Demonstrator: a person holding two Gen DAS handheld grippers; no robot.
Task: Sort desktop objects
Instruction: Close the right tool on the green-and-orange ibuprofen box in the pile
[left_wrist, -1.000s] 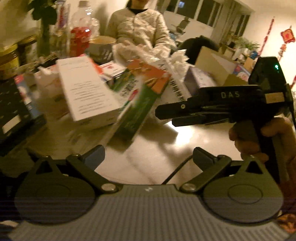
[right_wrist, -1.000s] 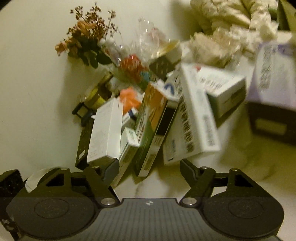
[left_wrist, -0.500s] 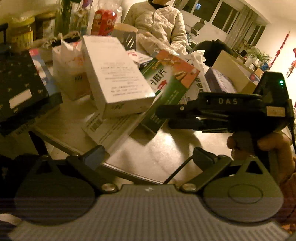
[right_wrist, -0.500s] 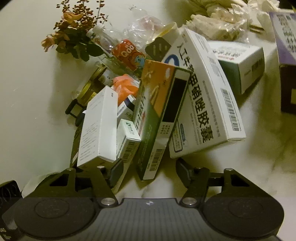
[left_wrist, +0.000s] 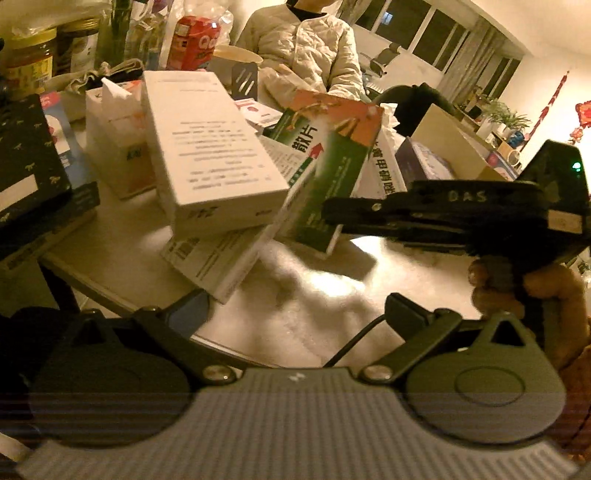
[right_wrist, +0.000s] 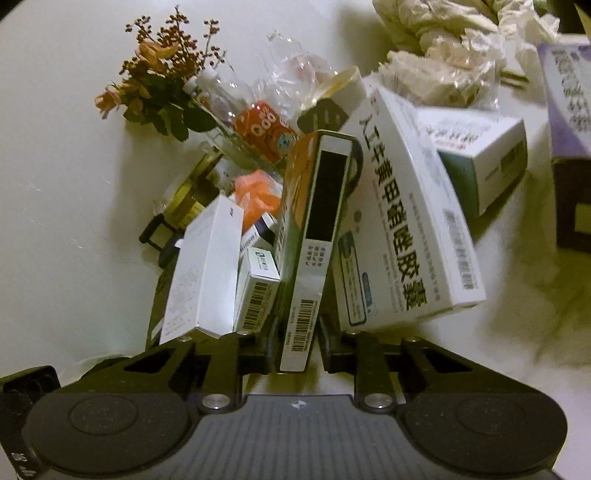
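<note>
A pile of medicine boxes lies on the pale table (left_wrist: 332, 295). My right gripper (right_wrist: 297, 343) is closing, and its pads press both faces of a green and orange box (right_wrist: 317, 221) standing on its edge. From the left wrist, that gripper (left_wrist: 328, 218) reaches in from the right and holds the near end of the same box (left_wrist: 332, 166). Beside it lie a long white box (left_wrist: 207, 147), a small barcoded box (right_wrist: 258, 291) and a big white box with large characters (right_wrist: 406, 221). My left gripper (left_wrist: 295, 314) hangs open over the table's near edge, nothing between its fingers.
A black box (left_wrist: 26, 166) sits at the left, with jars (left_wrist: 29, 62) and a red-labelled bottle behind. A person in a pale padded jacket (left_wrist: 306, 44) sits across the table. Dried flowers (right_wrist: 159, 85), crumpled plastic (right_wrist: 443, 55) and a purple box (right_wrist: 569, 103) ring the pile.
My right gripper's jaws have closed from wide apart onto the green and orange box, which now stands more upright. The left view has sunk slightly toward the table edge.
</note>
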